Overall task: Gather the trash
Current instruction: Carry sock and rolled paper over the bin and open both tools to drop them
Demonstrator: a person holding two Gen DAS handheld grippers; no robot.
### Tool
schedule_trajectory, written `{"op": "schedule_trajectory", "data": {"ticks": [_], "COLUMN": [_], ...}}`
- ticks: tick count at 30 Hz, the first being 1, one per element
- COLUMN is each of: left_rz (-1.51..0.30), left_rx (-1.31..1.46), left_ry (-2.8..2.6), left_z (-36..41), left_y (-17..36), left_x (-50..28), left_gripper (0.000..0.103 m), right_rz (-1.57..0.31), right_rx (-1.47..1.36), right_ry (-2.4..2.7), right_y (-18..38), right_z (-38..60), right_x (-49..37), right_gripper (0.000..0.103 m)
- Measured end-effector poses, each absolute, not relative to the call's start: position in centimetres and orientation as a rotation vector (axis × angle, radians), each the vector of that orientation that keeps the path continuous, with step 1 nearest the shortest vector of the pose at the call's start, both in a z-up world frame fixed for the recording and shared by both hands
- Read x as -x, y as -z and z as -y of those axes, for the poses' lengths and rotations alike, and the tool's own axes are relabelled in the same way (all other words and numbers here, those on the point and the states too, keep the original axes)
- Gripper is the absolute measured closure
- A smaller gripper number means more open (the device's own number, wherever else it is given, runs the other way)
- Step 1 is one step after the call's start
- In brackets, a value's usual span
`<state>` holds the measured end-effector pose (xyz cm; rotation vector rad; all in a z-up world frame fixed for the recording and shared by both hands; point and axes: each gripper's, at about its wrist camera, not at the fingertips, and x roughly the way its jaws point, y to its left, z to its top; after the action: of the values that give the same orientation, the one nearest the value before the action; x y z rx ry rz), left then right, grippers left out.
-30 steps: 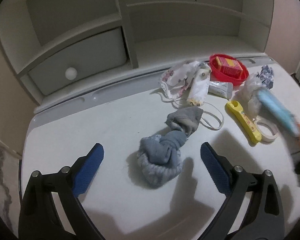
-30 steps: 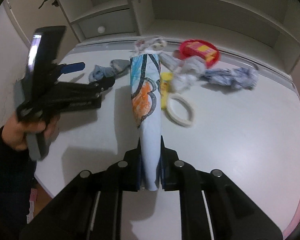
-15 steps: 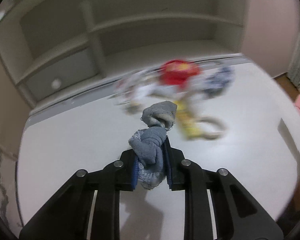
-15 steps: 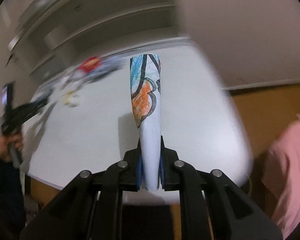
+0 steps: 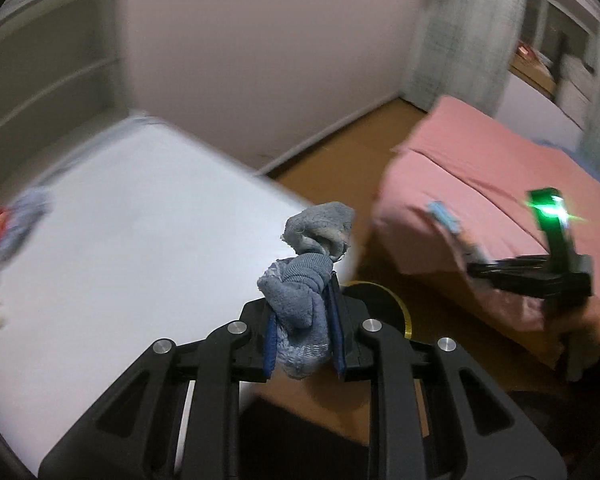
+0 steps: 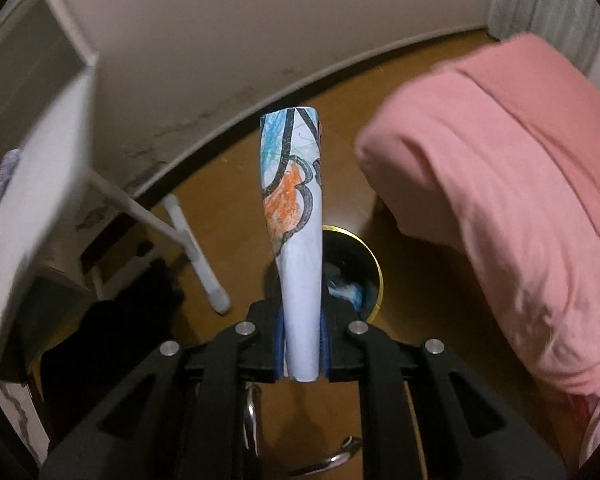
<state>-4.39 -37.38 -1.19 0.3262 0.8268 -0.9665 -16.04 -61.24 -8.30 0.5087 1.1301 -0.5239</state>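
Left gripper (image 5: 302,334): blue pads closed tight on a balled grey-blue sock (image 5: 300,316), which sticks up and forward out of the grip, its loose cuff end flopping above. It hangs past the edge of the white desk (image 5: 112,248), over the brown wooden floor (image 5: 332,152).

Right gripper (image 6: 302,350): clamped on the lower end of a rolled paper drawing (image 6: 296,216), scribbled in blue, orange and black marker, the roll pointing straight out along the fingers. Directly beneath and beyond the roll sits a round dark bin with a gold rim (image 6: 374,276) on the floor; some blue and white scraps lie inside it.

From the left view, the same bin's rim (image 5: 404,312) peeks out just behind the fingers. Pink bedding (image 6: 500,184) lies to the right of the bin. Blurred clutter remains at the far left of the desk.
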Motion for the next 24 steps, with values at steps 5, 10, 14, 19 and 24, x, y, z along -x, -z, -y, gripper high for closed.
{"op": "schedule_trajectory", "data": {"ticks": [5,10,14,19,24], "left_rz": [-0.892,-0.946,-0.961,-0.983,-0.999], "left_rx": [-0.397,-0.455,-0.469,-0.473,-0.481], "left_ry": [1.064,1.062,1.047,1.042,1.042], "left_z": [43.7,46.5,47.8,48.4,48.7], "left_y": [5.0,8.1,9.0,9.7,10.5], "left_x": [8.4,8.9,8.6,8.1,8.0], "left_gripper": [0.083,0.082,0.082,0.083,0.083], "right_rz": [-1.197,-1.246,-1.256,-1.255,-1.214], "right_rx": [-0.577,-0.605,-0.624,-0.631,-0.619], "right_ry": [0.532,0.510,0.498,0.495,0.506], "right_y": [13.1,16.2,17.3,17.2,16.7], "right_z": [63.2,63.5,63.4,63.4,63.7], "right_x": [16.9,16.3,16.0,15.8,15.9], "right_gripper": [0.089,0.089,0.089,0.089,0.034]}}
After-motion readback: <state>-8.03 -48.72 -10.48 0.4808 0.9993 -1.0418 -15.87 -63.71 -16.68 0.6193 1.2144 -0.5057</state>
